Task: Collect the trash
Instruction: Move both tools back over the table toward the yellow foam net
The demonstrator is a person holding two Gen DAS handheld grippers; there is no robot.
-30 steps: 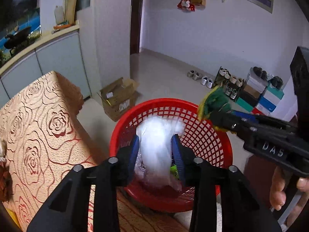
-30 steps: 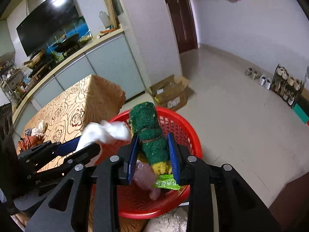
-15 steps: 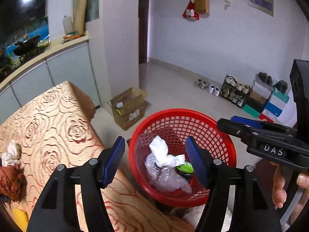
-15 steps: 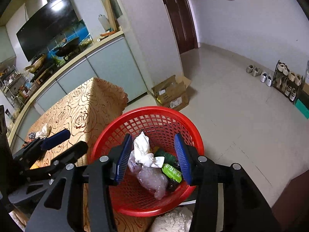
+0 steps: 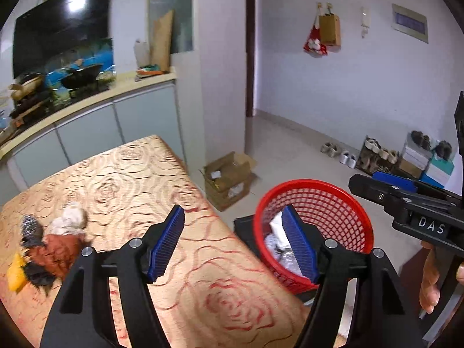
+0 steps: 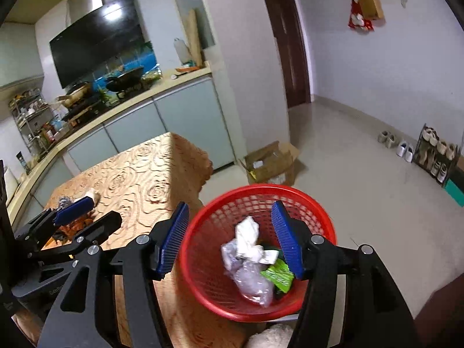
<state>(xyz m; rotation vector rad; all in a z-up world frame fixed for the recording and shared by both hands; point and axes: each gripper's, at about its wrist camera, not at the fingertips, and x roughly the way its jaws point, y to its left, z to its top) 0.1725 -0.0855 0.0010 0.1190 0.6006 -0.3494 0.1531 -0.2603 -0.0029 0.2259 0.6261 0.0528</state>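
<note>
Left wrist view: one left gripper [image 5: 235,243] is standing over one rose-patterned tablecloth [image 5: 139,185], its two blue-padded jaws wide apart with nothing between them, having just been opening. One red basket [image 5: 342,203] is sitting at about 2 o'clock from the jaws, partly behind the right-hand jaw, with white and clear trash showing inside. One small heap of leftover trash [image 5: 49,243], holding a whitish wad, a grey scrap, a rust-coloured piece and a yellow piece, is lying on the cloth at 9 o'clock, well apart from the jaws. The right gripper [image 5: 406,200] is entering from 3 o'clock, its opening not readable here, and one hand [image 5: 432,281] is showing beneath it. One open cardboard box [image 5: 229,177] is resting on the floor at 12 o'clock. Right wrist view: one right gripper [image 6: 230,237] is hovering above the same basket [image 6: 327,226], its jaws partly spread and empty, having just been opening. Inside, below the gap between the jaws, are lying one white crumpled tissue [image 6: 249,240], one clear plastic wrap [image 6: 252,281] and one green packet [image 6: 277,274]. The left gripper [image 6: 87,217] is showing at 9 o'clock over the cloth.
</note>
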